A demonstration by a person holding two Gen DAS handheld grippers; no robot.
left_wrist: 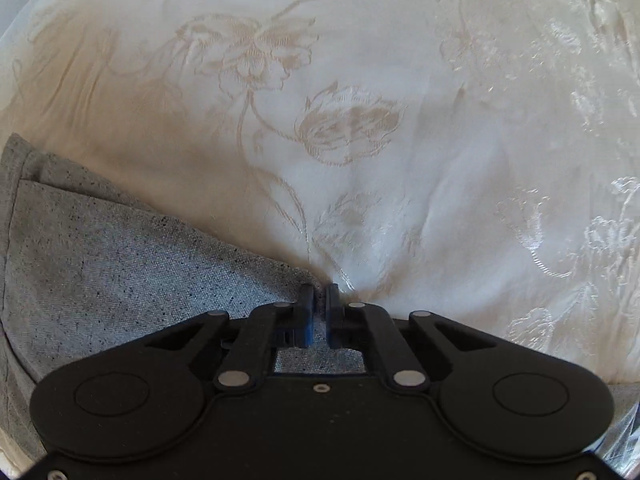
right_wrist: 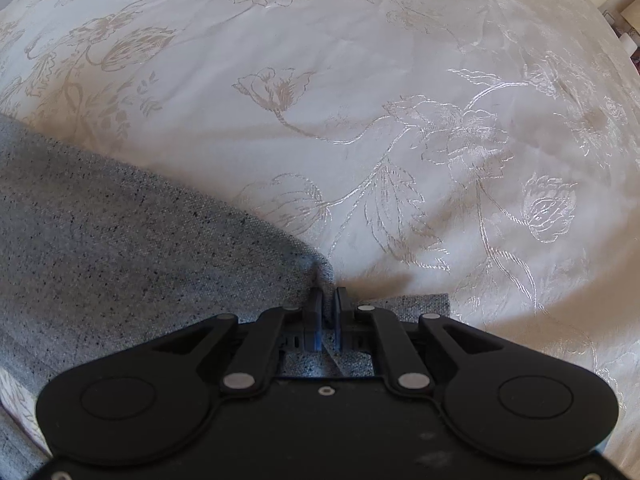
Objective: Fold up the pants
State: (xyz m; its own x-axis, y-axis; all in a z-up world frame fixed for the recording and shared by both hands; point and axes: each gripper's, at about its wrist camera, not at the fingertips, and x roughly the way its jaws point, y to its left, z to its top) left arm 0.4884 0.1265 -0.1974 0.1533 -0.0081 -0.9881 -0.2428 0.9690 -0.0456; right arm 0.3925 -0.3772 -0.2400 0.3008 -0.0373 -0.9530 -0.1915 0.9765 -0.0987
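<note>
With the speckled grey woven pants (left_wrist: 120,264) lying on the cream floral-embroidered bedspread (left_wrist: 400,160), the left gripper (left_wrist: 319,300) and right gripper (right_wrist: 328,306) each pinch an edge between nearly closed jaws, so the next move likely means lifting both edges together to fold.

Both wrist cameras look steeply down, close over the bedspread (left_wrist: 360,60); each view shares the grey pants (left_wrist: 120,264) edge.
</note>
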